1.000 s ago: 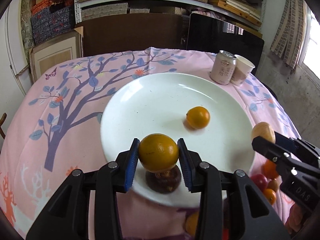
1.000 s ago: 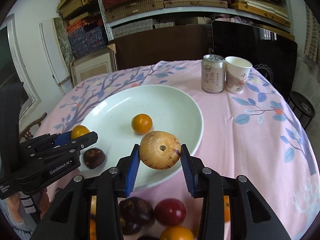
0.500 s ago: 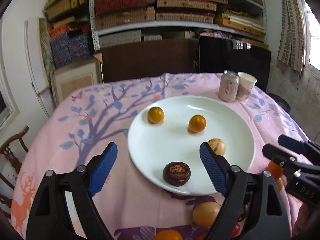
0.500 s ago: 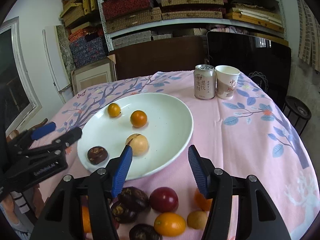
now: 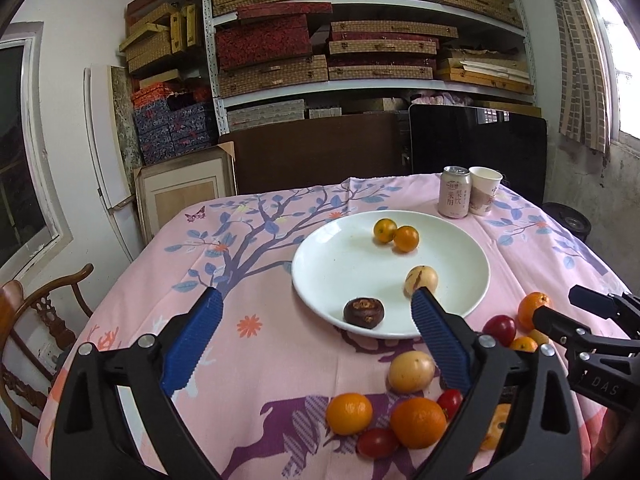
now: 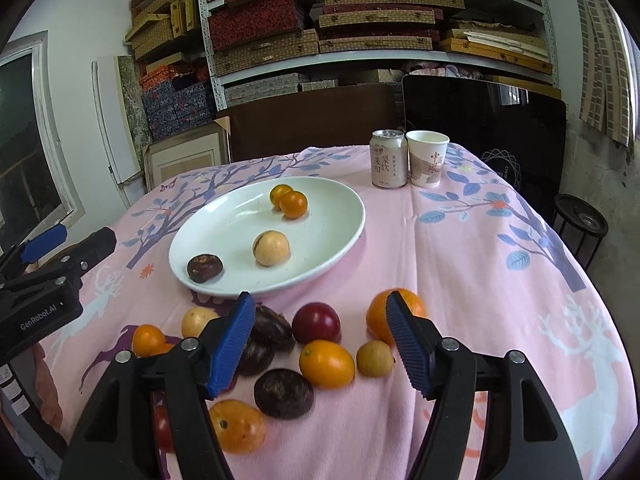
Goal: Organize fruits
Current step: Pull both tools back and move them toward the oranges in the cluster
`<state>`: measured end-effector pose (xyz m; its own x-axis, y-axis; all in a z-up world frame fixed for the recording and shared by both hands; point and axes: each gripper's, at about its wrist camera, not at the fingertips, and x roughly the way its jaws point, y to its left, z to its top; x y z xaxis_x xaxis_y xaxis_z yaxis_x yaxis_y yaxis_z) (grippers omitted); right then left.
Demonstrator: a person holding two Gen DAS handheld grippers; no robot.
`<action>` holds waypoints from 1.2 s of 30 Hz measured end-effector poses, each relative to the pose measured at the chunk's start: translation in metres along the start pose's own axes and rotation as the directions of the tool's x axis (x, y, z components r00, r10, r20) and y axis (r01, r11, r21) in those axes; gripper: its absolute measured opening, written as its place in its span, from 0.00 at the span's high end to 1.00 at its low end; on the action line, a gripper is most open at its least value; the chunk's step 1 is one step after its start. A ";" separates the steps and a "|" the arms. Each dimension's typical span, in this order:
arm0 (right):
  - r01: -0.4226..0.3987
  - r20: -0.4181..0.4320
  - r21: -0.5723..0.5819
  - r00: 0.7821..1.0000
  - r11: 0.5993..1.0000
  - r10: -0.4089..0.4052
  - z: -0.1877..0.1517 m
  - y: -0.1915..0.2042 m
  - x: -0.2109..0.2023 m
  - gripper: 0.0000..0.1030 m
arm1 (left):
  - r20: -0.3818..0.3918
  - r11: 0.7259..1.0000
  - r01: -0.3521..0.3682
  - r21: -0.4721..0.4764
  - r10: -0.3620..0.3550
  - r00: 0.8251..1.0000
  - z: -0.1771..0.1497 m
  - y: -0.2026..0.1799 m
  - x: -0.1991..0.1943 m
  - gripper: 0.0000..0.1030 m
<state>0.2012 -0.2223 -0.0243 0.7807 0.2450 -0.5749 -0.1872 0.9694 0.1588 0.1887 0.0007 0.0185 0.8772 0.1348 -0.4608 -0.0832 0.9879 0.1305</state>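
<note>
A white plate (image 5: 352,272) (image 6: 328,236) holds two small oranges (image 5: 396,234) (image 6: 289,200), a tan round fruit (image 5: 421,280) (image 6: 271,248) and a dark brown fruit (image 5: 364,312) (image 6: 205,268). Several loose fruits lie on the cloth in front of it: oranges (image 6: 394,314), a red plum (image 6: 316,323), dark fruits (image 6: 283,392) and a tan fruit (image 5: 411,371). My left gripper (image 5: 316,344) is open and empty, held back from the plate's near left edge. My right gripper (image 6: 322,346) is open and empty above the loose fruits.
A drink can (image 6: 387,159) and a paper cup (image 6: 427,158) stand at the table's far side. The pink patterned tablecloth (image 6: 500,264) covers the table. A wooden chair (image 5: 36,320) stands left of the table. Shelves with boxes fill the back wall.
Both grippers released their fruits onto the plate, opened wide and drew back toward me. The orange has rolled next to the other orange; the tan fruit rests mid-plate.
</note>
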 end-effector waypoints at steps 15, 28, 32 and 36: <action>0.037 -0.016 0.042 0.999 0.998 -0.037 -0.018 -0.014 -0.006 0.32 | -0.010 1.000 -0.001 -0.028 0.001 1.000 -0.013 0.010 -0.009 0.10; 0.054 -0.028 0.055 0.998 0.997 -0.052 -0.020 -0.018 -0.003 0.32 | -0.003 1.000 0.023 -0.014 -0.023 1.000 -0.011 0.007 -0.014 0.09; 0.053 -0.029 0.053 0.998 0.997 -0.052 -0.019 -0.018 -0.003 0.32 | -0.003 1.000 0.027 -0.011 -0.027 1.000 -0.011 0.006 -0.014 0.09; 0.052 -0.030 0.054 0.998 0.997 -0.050 -0.019 -0.017 -0.002 0.32 | -0.002 1.000 0.028 -0.013 -0.028 1.000 -0.011 0.005 -0.014 0.09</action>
<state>0.1913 -0.2393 -0.0414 0.7706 0.1967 -0.6062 -0.1141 0.9784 0.1724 0.1709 0.0051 0.0157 0.8781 0.1074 -0.4663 -0.0648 0.9922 0.1065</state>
